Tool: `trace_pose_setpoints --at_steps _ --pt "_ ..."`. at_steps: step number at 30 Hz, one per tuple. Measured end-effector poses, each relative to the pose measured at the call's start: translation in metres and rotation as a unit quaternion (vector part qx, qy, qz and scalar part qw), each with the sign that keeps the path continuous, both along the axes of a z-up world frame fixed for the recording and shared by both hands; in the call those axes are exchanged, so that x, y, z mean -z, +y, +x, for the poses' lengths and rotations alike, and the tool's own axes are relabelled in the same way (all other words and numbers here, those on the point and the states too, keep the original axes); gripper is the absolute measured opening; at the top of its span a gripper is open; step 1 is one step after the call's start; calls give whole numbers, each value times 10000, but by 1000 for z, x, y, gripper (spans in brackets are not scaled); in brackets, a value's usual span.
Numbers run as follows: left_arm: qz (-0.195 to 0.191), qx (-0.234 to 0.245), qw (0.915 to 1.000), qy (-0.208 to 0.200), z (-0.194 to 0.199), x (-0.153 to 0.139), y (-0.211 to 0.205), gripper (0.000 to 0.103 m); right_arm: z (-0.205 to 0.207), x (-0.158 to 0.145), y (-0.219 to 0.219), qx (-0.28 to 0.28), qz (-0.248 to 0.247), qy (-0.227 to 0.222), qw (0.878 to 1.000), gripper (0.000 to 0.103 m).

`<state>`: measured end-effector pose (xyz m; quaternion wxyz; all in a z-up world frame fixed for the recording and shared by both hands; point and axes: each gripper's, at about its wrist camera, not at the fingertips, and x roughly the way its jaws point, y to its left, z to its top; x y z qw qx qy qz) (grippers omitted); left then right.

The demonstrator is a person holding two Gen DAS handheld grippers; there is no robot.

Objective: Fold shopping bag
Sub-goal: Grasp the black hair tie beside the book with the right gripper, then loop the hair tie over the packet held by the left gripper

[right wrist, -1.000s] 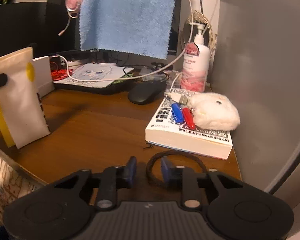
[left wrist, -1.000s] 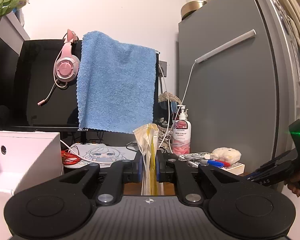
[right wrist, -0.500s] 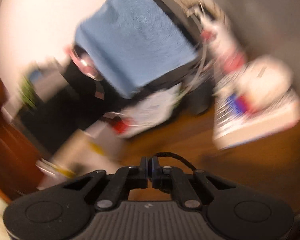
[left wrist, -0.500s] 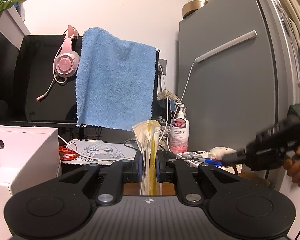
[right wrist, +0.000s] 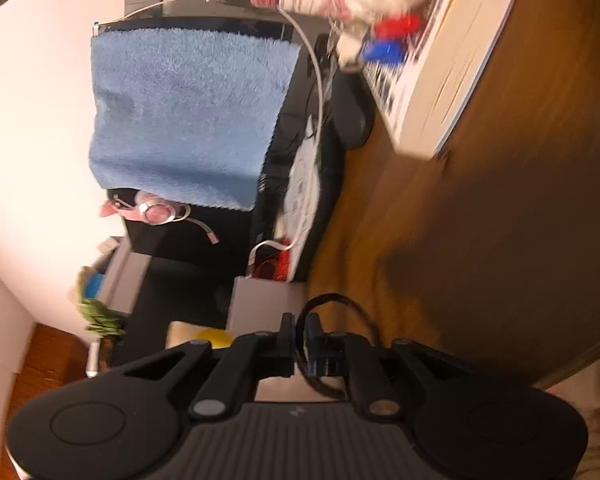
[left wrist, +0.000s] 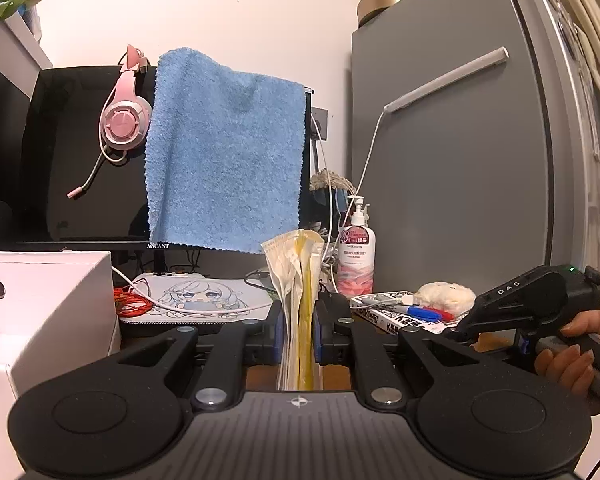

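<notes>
The folded shopping bag (left wrist: 296,268), cream with a yellow strip, stands upright as a flat bundle, and my left gripper (left wrist: 298,320) is shut on its layers. The right wrist view is rolled about a quarter turn and blurred. There my right gripper (right wrist: 299,338) is shut on a black elastic band (right wrist: 342,304), whose loop sticks out past the fingertips. A corner of the bag (right wrist: 204,335) with its yellow dot shows just left of that gripper. In the left wrist view a person's hand (left wrist: 572,346) holds the right gripper low at the right.
A blue towel (left wrist: 224,160) and a pink headset (left wrist: 124,120) hang on a black monitor. A white box (left wrist: 48,300) stands at the left. A book (left wrist: 396,312) carries pens and a plush toy, beside a pump bottle (left wrist: 356,256) and a grey fridge (left wrist: 452,160). The wooden desk (right wrist: 480,220) lies below.
My right gripper has shut on the black band, lifted it off the desk and rolled about a quarter turn toward the bag. The left gripper still holds the bag upright.
</notes>
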<state>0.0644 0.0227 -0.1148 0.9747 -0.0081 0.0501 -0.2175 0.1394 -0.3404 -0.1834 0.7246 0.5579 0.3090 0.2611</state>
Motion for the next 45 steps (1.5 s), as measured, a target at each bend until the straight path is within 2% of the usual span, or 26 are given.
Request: trace_pose_setpoints --at_steps 4,9,14,18,20,24,28,31,34,35,41,45 --pt "47 25 10000 7 0 1 -3 14 -3 -9 -8 154 -406 -247 9988 15" --pt "45 34 10000 35 0 1 -3 14 0 -24 -10 128 -925 -503 9944 15" --pt "47 37 10000 54 1 1 -4 14 0 -32 -5 13 -1364 -632 9886 6" --pt "76 29 10000 49 1 1 -4 13 -4 -42 5 9 -1938 -825 9776 4" --pt "88 27 10000 23 0 2 -5 12 -8 -49 8 -53 -2017 -966 9747 4" --pt "82 32 10000 16 0 2 -5 11 -15 -83 19 -325 -1856 -1506 9705 4" --pt "94 40 9999 11 -1 2 -5 11 -18 -128 37 -942 -1263 -2151 9638 4" --pt "107 45 9999 11 -1 2 -6 11 -15 -154 57 -1520 -827 -2423 9546 4" --pt "124 42 9999 7 -1 2 -6 11 -11 -168 81 -1987 -700 -2482 9455 4" --pt "127 44 9999 7 -2 2 -6 11 -10 -171 88 -2063 -823 -2481 9429 4" --pt "149 43 9999 -3 -4 2 -5 11 0 -176 127 -2089 -2248 -2476 9190 4" --pt "157 40 9999 -21 -4 3 -4 10 -4 -178 137 -1811 -3193 -2723 8894 4"
